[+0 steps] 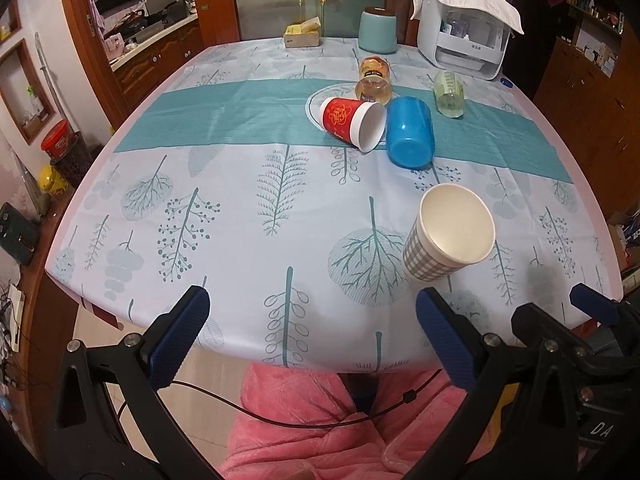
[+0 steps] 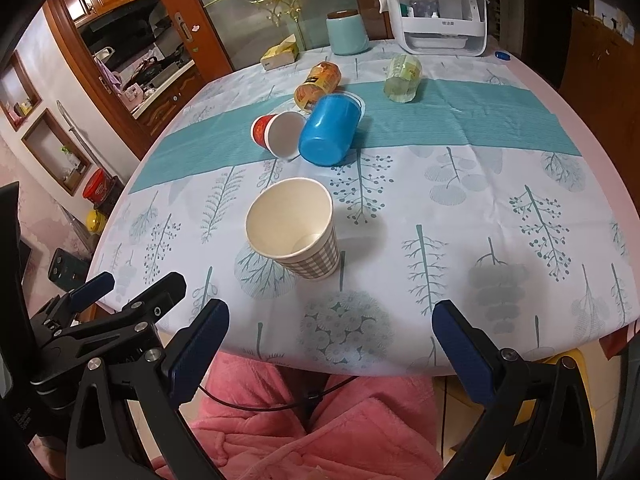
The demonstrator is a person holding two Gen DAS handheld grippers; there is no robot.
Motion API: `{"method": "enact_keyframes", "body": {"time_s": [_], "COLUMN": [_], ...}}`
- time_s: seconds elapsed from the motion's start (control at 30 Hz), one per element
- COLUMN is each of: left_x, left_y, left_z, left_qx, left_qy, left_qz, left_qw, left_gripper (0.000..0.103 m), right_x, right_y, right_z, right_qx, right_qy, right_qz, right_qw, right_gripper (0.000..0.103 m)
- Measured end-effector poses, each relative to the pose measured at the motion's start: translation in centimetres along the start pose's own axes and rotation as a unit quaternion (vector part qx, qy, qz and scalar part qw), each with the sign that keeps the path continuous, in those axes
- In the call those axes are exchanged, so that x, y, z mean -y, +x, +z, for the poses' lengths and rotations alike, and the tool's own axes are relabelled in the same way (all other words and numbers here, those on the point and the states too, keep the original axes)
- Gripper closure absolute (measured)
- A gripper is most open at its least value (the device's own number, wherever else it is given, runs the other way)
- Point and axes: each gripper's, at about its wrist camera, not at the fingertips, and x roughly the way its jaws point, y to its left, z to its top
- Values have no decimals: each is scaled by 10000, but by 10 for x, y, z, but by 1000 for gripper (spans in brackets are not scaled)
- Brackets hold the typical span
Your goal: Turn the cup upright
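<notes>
The checked paper cup point(image 1: 450, 232) stood upright on the near part of the table point(image 1: 240, 220), its white mouth open to the top and nothing inside it that showed. It rested on the pale tablecloth point(image 2: 460, 208) printed with teal trees, well short of the teal band that ran across the cloth.

Both grippers hung back at the near edge, over a pink robe point(image 2: 320, 432). The left gripper point(image 1: 312, 336) had its blue-padded jaws wide apart and held nothing; the cup sat beyond its right finger, apart from it. The right gripper point(image 2: 330, 344) was likewise spread wide and empty, with the cup ahead and a little to the left of its centre line — no contact in either view.

Farther off, on the teal band, four other vessels lay on their sides. A red cup point(image 1: 352, 122) pointed its white mouth to the near right, just beside a blue cup point(image 1: 410, 132) whose base faced the cameras. Behind them lay an amber glass jar point(image 1: 374, 82), and to the right, apart from the cluster, a pale green glass point(image 1: 450, 94).

At the far edge stood a teal canister point(image 1: 377, 30), a tissue box point(image 1: 302, 36) and a white appliance point(image 1: 466, 36) draped with a white cloth point(image 1: 468, 0).
</notes>
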Motion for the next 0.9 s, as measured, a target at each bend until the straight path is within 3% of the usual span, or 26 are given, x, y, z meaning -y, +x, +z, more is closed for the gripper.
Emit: {"method": "enact_keyframes", "body": {"time_s": [0.9], "left_x": [5], "left_y": [-6], "left_z": [2], "left_qx": [84], "left_qy": [53], "left_qz": [-6], "left_qw": [10000], "left_gripper": [1], "right_x": [1], "right_y": [-7], "right_z": [-1], "right_qx": [56], "right_qy": [68], "right_qz": [-10], "right_qw": [10000], "right_gripper": [0]}}
